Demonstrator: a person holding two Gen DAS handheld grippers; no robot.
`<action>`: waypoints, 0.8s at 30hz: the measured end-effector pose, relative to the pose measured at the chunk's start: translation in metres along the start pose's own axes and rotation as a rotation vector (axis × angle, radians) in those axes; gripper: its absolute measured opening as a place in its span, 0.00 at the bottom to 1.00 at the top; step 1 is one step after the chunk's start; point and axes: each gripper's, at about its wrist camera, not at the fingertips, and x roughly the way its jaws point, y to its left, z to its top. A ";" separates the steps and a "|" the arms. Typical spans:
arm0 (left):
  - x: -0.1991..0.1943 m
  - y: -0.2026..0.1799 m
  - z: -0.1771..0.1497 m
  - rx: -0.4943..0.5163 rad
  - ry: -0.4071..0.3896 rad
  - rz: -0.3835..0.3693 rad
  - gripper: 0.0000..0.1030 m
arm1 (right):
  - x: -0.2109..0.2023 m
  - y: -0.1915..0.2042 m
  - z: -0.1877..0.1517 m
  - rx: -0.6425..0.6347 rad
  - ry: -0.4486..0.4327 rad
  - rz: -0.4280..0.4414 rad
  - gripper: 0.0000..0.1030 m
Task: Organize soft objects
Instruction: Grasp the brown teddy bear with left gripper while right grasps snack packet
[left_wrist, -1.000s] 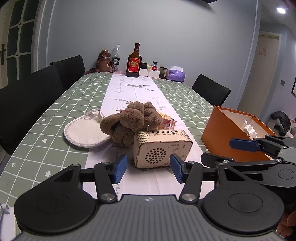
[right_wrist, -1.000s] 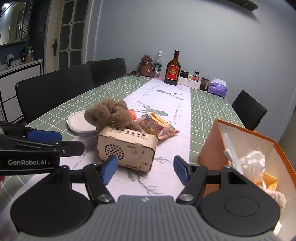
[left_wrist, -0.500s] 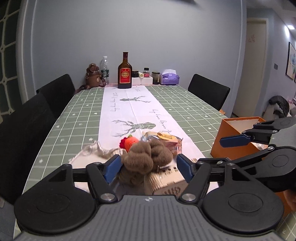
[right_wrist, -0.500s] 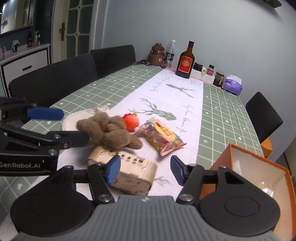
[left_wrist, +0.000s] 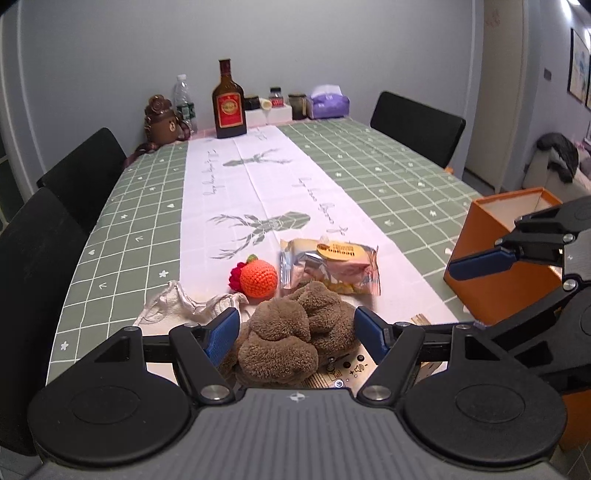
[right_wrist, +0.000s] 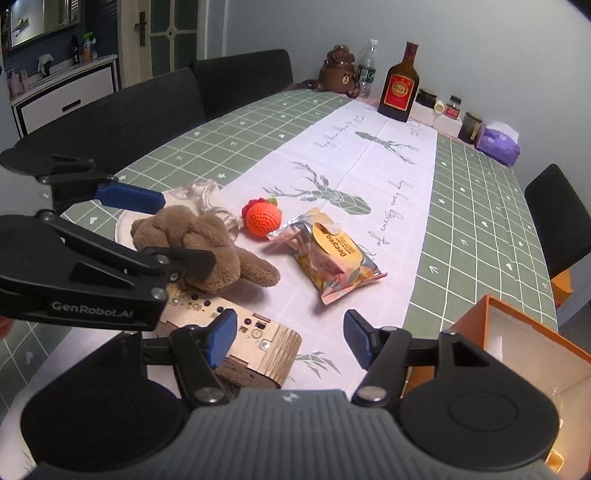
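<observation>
A brown plush toy (left_wrist: 291, 339) lies slumped on a wooden radio (right_wrist: 243, 343); an orange crocheted ball (left_wrist: 258, 277) rests just beyond it.

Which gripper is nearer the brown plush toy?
Left. The left gripper straddles the brown plush toy, pads either side. The right gripper hangs nearer the camera, jaws opening, over the wooden box, nothing between them.

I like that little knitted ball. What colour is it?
The knitted ball is bright orange, with a red bit beside it. Left wrist view shows it best.
</observation>
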 end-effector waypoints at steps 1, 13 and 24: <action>0.002 0.001 0.002 0.007 0.013 -0.006 0.81 | 0.002 -0.001 0.000 -0.009 0.002 -0.009 0.61; 0.023 -0.007 0.009 0.112 0.147 -0.078 0.86 | 0.008 -0.022 0.008 -0.007 0.024 -0.032 0.62; 0.021 0.006 0.016 -0.011 0.108 -0.058 0.43 | 0.019 -0.022 0.024 -0.080 0.023 -0.022 0.61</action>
